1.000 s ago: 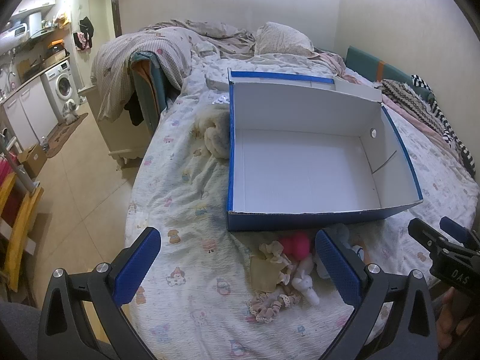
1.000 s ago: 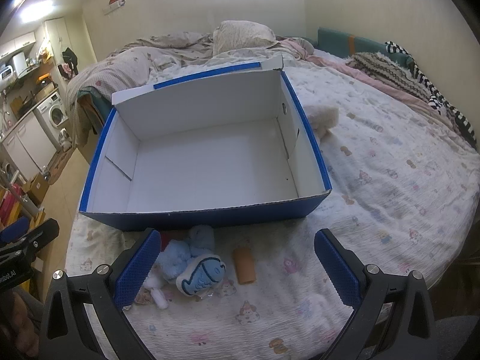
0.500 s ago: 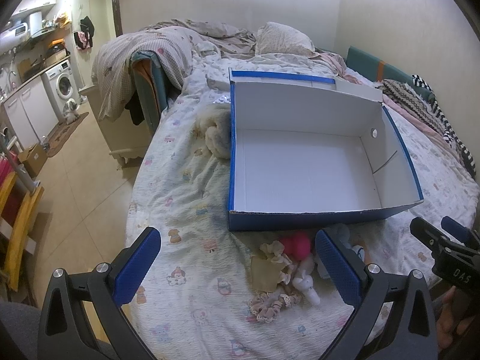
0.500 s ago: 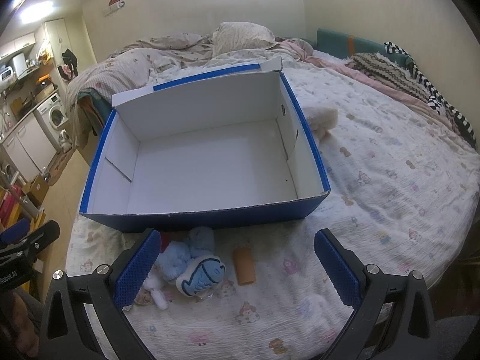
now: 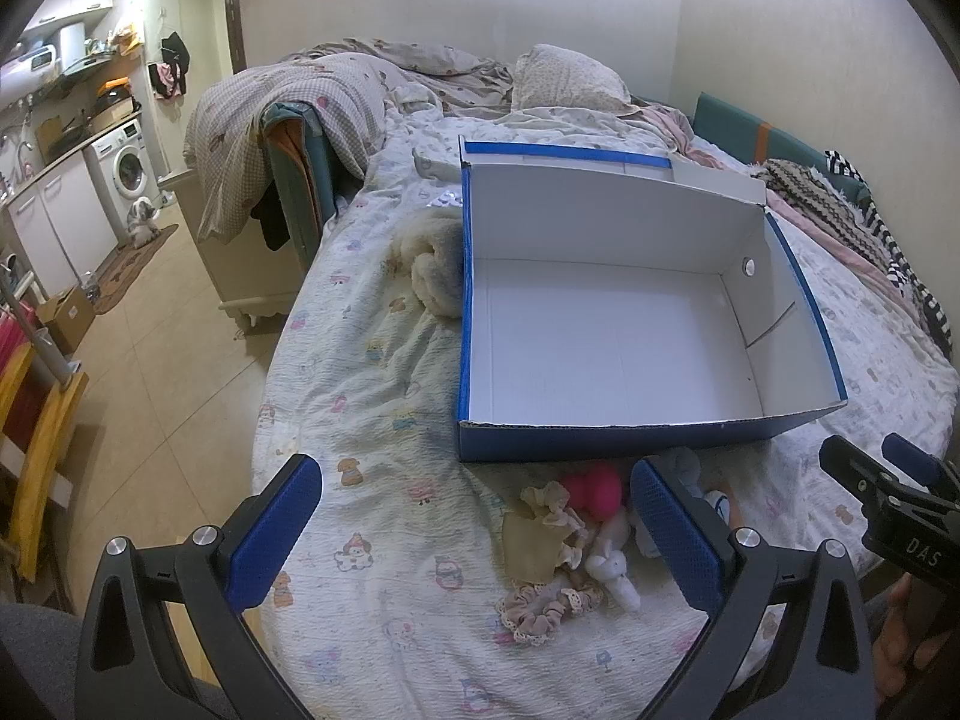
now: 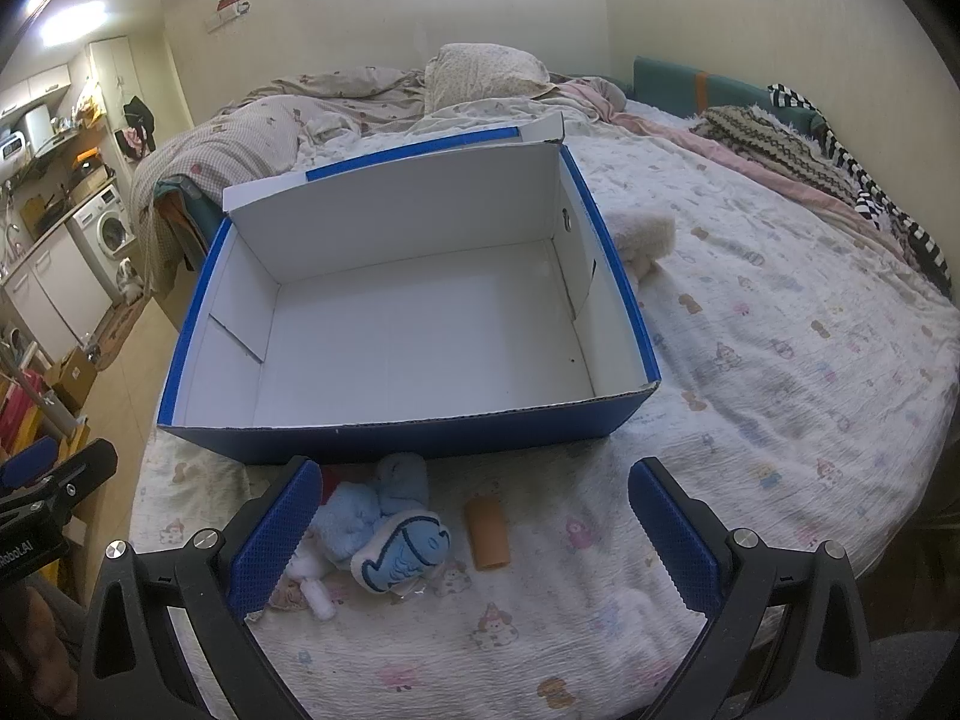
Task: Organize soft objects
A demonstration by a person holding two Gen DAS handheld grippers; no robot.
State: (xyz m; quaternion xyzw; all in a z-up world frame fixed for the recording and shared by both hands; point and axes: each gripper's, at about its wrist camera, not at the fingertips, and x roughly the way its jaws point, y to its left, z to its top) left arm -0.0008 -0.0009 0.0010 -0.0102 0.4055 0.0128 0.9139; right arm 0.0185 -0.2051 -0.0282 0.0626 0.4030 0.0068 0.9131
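An empty blue box with a white inside (image 5: 600, 324) (image 6: 414, 330) stands on the bed. In front of it lies a pile of small soft things: a pink plush (image 5: 591, 483), a beige cloth (image 5: 531, 549), a frilly scrunchie (image 5: 540, 606), a white bunny (image 5: 612, 570), a light-blue plush (image 6: 372, 507), a blue fish cushion (image 6: 402, 555) and an orange roll (image 6: 487, 531). My left gripper (image 5: 480, 540) is open and empty, just before the pile. My right gripper (image 6: 474, 540) is open and empty around the fish cushion and roll.
A cream fluffy toy (image 5: 435, 267) lies left of the box; another cream plush (image 6: 645, 234) lies right of it. Rumpled blankets and a pillow (image 5: 564, 81) fill the far bed. The bed's left edge drops to a tiled floor (image 5: 162, 360).
Both views have shifted very slightly; the box sits a touch lower in frame. Nothing was taken hold of or moved.
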